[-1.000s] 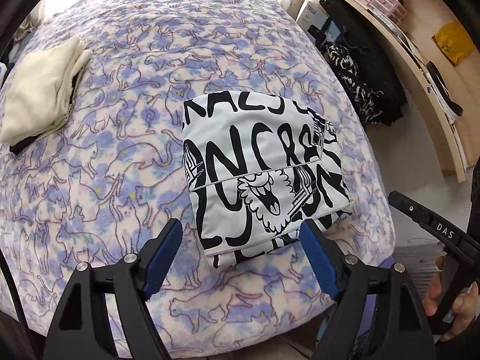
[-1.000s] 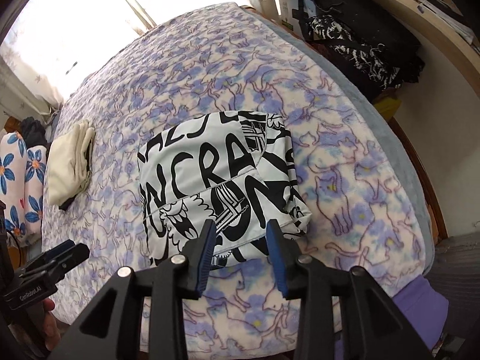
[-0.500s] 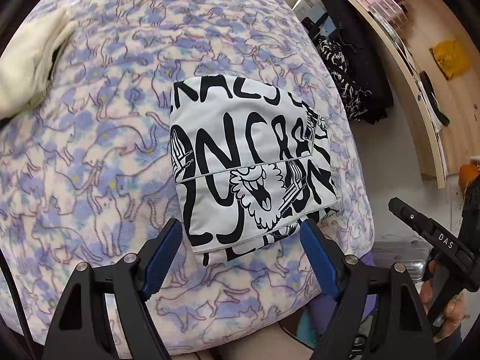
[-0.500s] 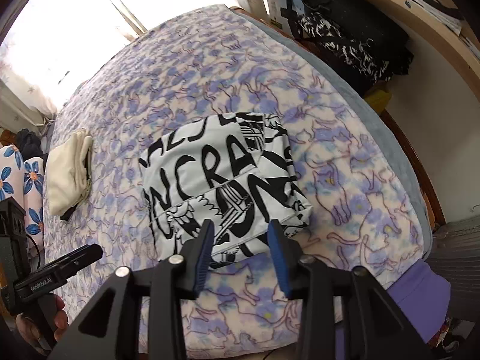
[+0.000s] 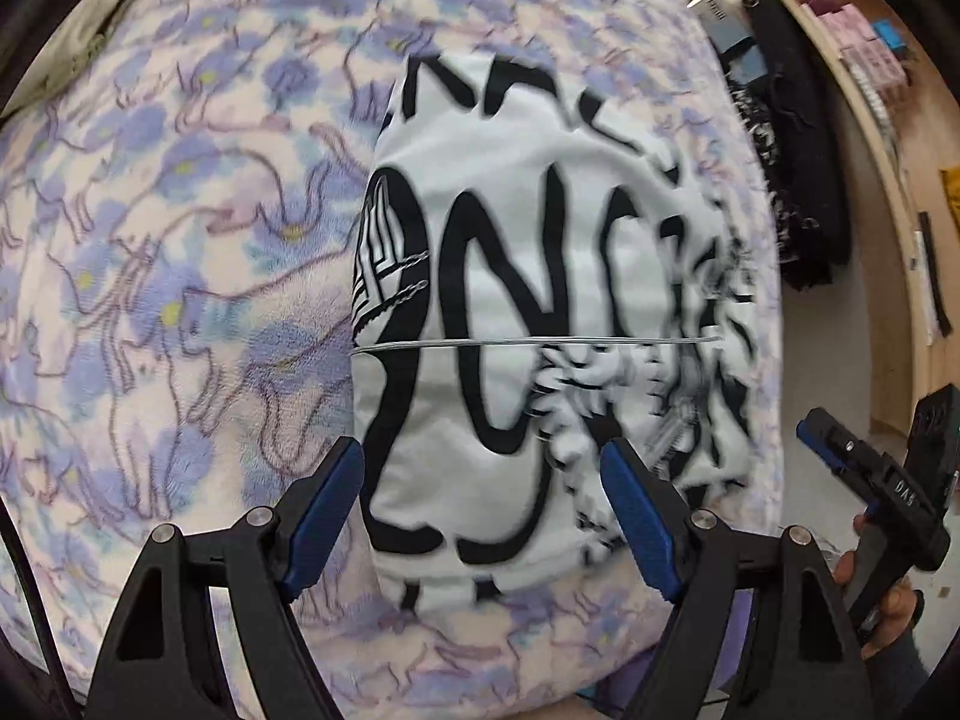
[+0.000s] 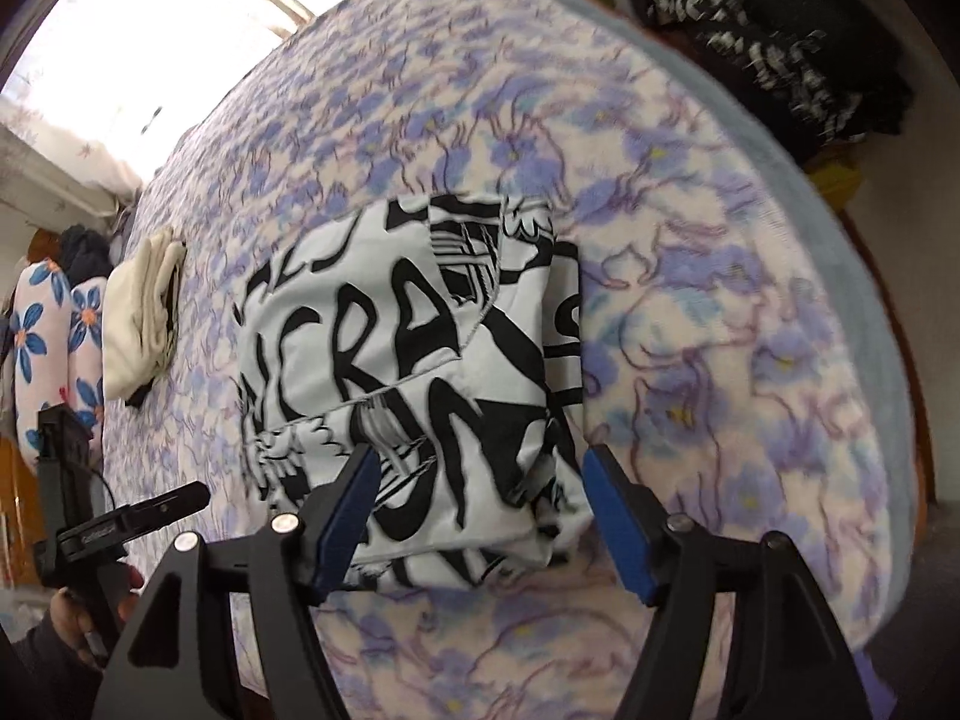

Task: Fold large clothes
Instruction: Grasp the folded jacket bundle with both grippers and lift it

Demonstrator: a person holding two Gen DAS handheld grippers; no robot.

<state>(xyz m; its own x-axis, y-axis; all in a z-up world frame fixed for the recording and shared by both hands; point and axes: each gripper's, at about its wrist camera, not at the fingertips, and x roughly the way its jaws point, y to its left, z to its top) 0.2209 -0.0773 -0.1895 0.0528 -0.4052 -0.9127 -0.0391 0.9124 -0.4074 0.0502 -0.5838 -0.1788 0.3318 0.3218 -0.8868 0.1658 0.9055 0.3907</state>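
Note:
A white garment with bold black lettering [image 5: 540, 312] [image 6: 414, 372] lies folded into a compact rectangle on a bed with a purple cat-print blanket [image 5: 180, 276] [image 6: 720, 360]. My left gripper [image 5: 483, 516] hovers close over the garment's near left edge, jaws wide, nothing pinched. My right gripper [image 6: 477, 516] hangs over the near right corner of the garment; its jaws are opening and the pads stand clear of the cloth. Each gripper also shows in the other's view, the right gripper [image 5: 870, 468] at the far right and the left gripper [image 6: 120, 522] at the lower left, held by a hand.
A folded cream garment [image 6: 141, 312] lies further back on the bed's left side, next to floral pillows [image 6: 42, 336]. Dark clothes [image 5: 786, 180] hang against a wooden shelf unit [image 5: 888, 120] right of the bed. The bed's near edge runs just below the folded garment.
Both grippers have dropped toward the folded garment, which now fills more of each view. The right gripper's jaws have spread from fairly narrow to wide. The left jaws kept their width.

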